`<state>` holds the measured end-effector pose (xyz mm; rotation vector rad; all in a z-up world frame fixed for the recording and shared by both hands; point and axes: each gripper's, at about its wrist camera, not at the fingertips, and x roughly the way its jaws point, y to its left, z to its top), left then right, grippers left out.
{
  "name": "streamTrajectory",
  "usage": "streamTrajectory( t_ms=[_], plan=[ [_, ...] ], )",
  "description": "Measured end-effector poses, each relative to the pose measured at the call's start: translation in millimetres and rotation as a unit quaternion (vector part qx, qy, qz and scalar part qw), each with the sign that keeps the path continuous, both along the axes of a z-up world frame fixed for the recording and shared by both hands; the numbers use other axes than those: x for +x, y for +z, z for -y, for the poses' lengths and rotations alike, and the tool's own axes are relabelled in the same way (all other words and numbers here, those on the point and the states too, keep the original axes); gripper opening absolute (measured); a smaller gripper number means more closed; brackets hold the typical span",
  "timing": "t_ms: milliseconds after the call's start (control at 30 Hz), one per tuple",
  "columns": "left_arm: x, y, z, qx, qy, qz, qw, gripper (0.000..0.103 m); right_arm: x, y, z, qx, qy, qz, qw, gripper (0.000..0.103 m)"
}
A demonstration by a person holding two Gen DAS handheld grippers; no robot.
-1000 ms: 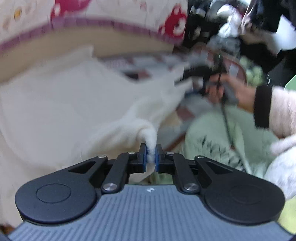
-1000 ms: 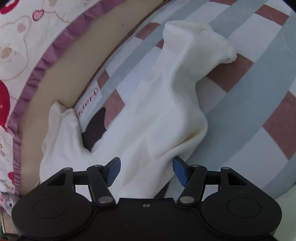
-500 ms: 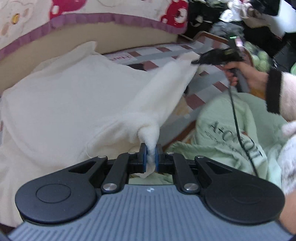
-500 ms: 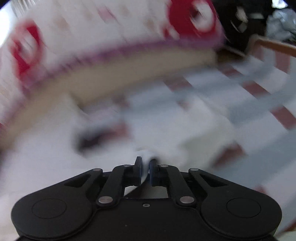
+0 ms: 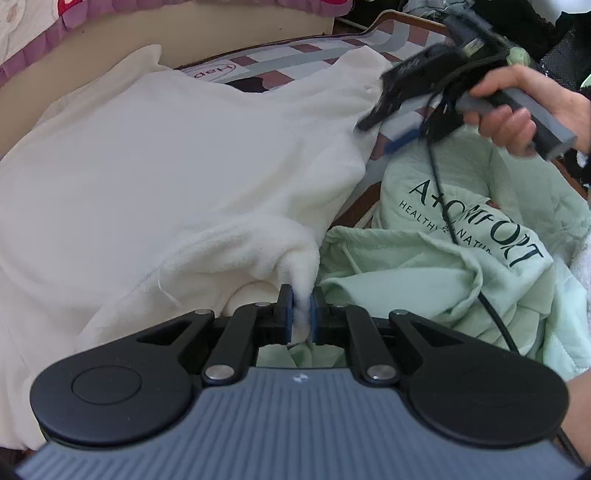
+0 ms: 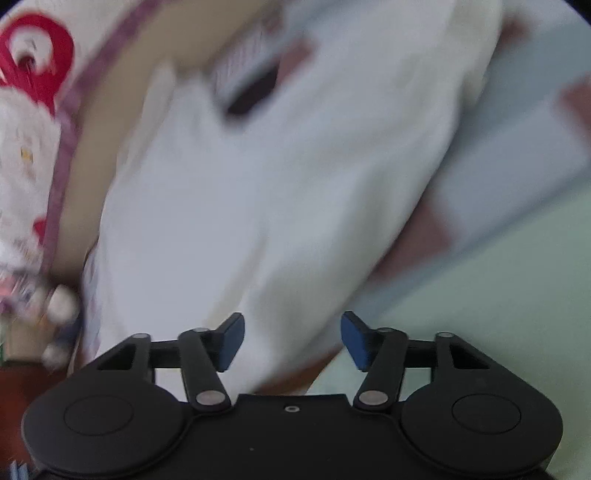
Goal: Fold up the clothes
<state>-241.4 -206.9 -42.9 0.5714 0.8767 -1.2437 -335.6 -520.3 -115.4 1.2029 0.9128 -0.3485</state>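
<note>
The left gripper [image 5: 302, 314] is pinching a bunched corner of the cream fleece [image 5: 166, 166] between its blue pads, the jaws closed tight on the cloth. The fleece is lying spread over the bed [image 5: 295, 59], reaching from the near edge, where the pinched corner is rising off it, back toward the far edge under the beige headboard [image 5: 221, 33]. A strip of the striped sheet with a small label is showing past the fleece's far edge.

The right gripper [image 6: 291, 338] is hovering with its jaws spread wide and nothing between them; in the left wrist view it [image 5: 406, 96] is sitting at the fleece's far right corner, gripped by the person's right hand [image 5: 524, 107], with a black cable [image 5: 439, 192] hanging down from it. Whether a finger is touching the cloth there cannot be told. The right wrist view is blurred, showing the fleece [image 6: 277, 177] running away across the grey, white and brown checks of the bed [image 6: 517, 147].

A mint-green top [image 5: 461, 258] with dark lettering is lying crumpled past the bed's right edge, just beside the pinched corner.
</note>
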Motion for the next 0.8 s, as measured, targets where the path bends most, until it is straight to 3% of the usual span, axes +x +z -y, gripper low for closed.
streamTrajectory(
  t_ms=[100, 167, 267, 333, 400, 467, 533, 567, 633, 733, 800],
  plan=[
    [-1, 2, -2, -0.002, -0.003, 0.004, 1.0000, 0.009, 23, -18, -17, -0.002, 0.022, 0.002, 1.000, 0.063],
    [-2, 5, -5, -0.004, -0.005, 0.005, 1.0000, 0.009, 30, -12, -24, -0.049, 0.052, 0.032, 0.997, 0.008],
    [-8, 14, -13, 0.002, -0.046, 0.018, 0.9988, 0.008, 25, 23, -38, -0.173, 0.119, 0.074, 0.975, 0.006],
    [-11, 19, -18, 0.025, -0.088, 0.009, 0.9958, 0.009, 21, 37, -51, -0.273, 0.180, 0.048, 0.944, 0.006],
    [-13, 25, -25, 0.037, -0.106, 0.004, 0.9937, 0.010, 16, 26, -60, -0.334, 0.219, 0.000, 0.917, 0.005],
    [-8, 31, -30, 0.034, -0.093, 0.004, 0.9951, 0.011, 8, 1, -47, -0.273, 0.194, -0.020, 0.942, 0.004],
    [4, 37, -32, 0.016, -0.053, 0.001, 0.9985, 0.018, 3, -8, -44, -0.257, 0.175, -0.009, 0.950, 0.004],
    [11, 40, -32, 0.006, -0.030, -0.001, 0.9995, 0.020, 5, -7, -45, -0.265, 0.184, -0.011, 0.947, 0.004],
    [20, 41, -33, 0.001, 0.007, 0.022, 0.9997, 0.040, 11, -1, -43, -0.273, 0.192, -0.021, 0.943, 0.005],
    [25, 31, -37, 0.037, 0.023, 0.070, 0.9966, 0.044, 18, 11, -38, -0.281, 0.187, -0.066, 0.939, 0.011],
    [29, 23, -47, 0.063, 0.029, 0.071, 0.9951, 0.046, 19, 34, -43, -0.325, 0.196, -0.088, 0.921, 0.025]
  ],
)
